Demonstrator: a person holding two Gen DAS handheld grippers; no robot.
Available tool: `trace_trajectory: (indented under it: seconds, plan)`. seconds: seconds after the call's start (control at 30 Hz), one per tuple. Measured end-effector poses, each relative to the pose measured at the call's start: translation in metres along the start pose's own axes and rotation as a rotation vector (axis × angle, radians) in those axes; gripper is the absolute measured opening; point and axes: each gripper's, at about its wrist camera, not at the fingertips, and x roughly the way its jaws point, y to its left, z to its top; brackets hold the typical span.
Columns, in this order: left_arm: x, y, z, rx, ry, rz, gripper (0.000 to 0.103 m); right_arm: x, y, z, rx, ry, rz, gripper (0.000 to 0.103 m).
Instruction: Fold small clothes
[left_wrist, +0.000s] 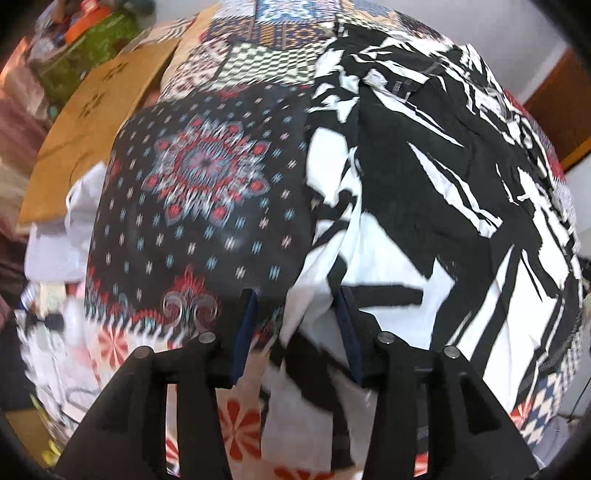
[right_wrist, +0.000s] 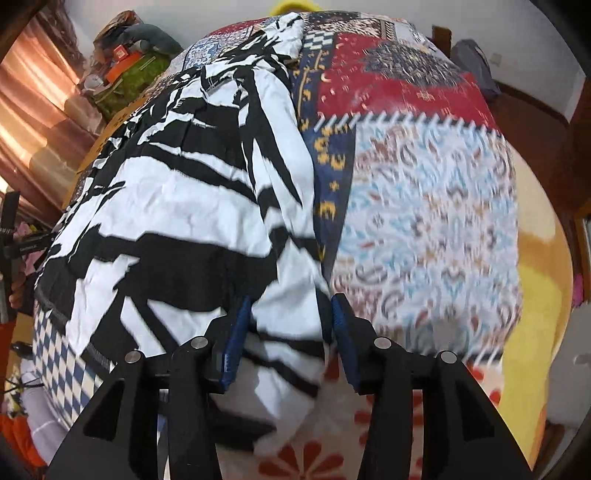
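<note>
Both claws stand open over a black-and-white patterned cloth garment (left_wrist: 424, 184) spread on a patchwork-covered bed (right_wrist: 424, 221). Left claw (left_wrist: 297, 332) straddles its near edge; right claw (right_wrist: 290, 339) straddles a fold, pads clear.

Left gripper (left_wrist: 297, 332) first: matte black angular arms, each split into two struts with triangular cut-outs, and round silver pin heads capping the joints. Its fingers (left_wrist: 246, 334) are thin flat plates faced with dark navy pads. Over to the right gripper (right_wrist: 291, 339), same black frame, same silver pins, but the pads on its fingers (right_wrist: 233, 341) read brighter blue with a ribbed, toothed edge.
</note>
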Motion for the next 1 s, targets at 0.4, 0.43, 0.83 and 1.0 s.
trace_trajectory:
  seconds: [0.4,0.43,0.83,1.0]
  plan:
    - [-0.039,-0.012,-0.009,0.014,-0.107,0.004,0.005,-0.024,0.022,-0.007,0.017,-0.127,0.094,0.005]
    - [-0.046,-0.013,-0.004,0.013,-0.135,0.004,0.005,-0.03,0.026,-0.003,0.004,-0.147,0.097,0.005]
    - [-0.112,0.012,0.096,-0.115,-0.355,0.008,0.004,-0.088,0.031,0.082,-0.049,-0.392,0.038,0.004]
    - [-0.091,0.017,0.152,-0.137,-0.35,0.028,0.004,-0.08,0.018,0.127,-0.025,-0.417,0.008,0.004]
